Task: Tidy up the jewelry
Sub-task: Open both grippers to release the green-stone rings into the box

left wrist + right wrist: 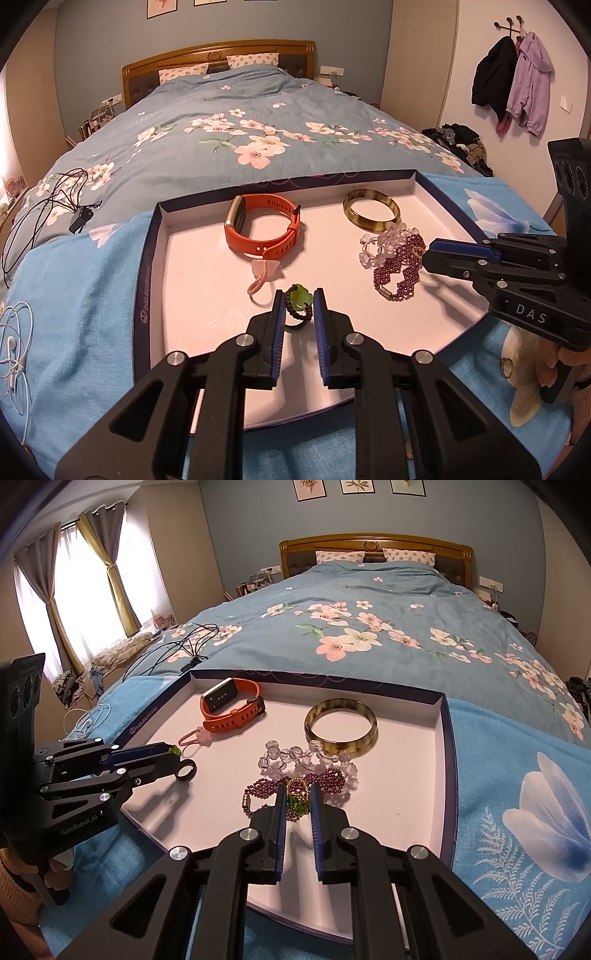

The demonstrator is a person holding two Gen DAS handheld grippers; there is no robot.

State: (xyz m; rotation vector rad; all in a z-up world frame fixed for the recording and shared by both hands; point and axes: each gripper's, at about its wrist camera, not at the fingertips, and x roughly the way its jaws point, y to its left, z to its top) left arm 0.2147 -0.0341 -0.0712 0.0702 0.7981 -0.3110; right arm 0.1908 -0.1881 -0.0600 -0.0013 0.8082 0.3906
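Jade-green pendant on a dark bead loop (298, 303) sat between my left gripper (299, 301) jaws, at 6 o'clock in the tray (147, 258).
My right gripper (297, 794), narrowly parted, straddled a gold-and-green charm (297, 793); grip uncertain. Both pieces looked light, slippery; I'd pinch the beads.

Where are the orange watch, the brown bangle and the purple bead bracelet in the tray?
orange watch (258, 246): left wrist view, on its near strap.
brown bangle (341, 743): right wrist view, on the near side of its rim.
purple bead bracelet (400, 280): left wrist view, on its woven beads.
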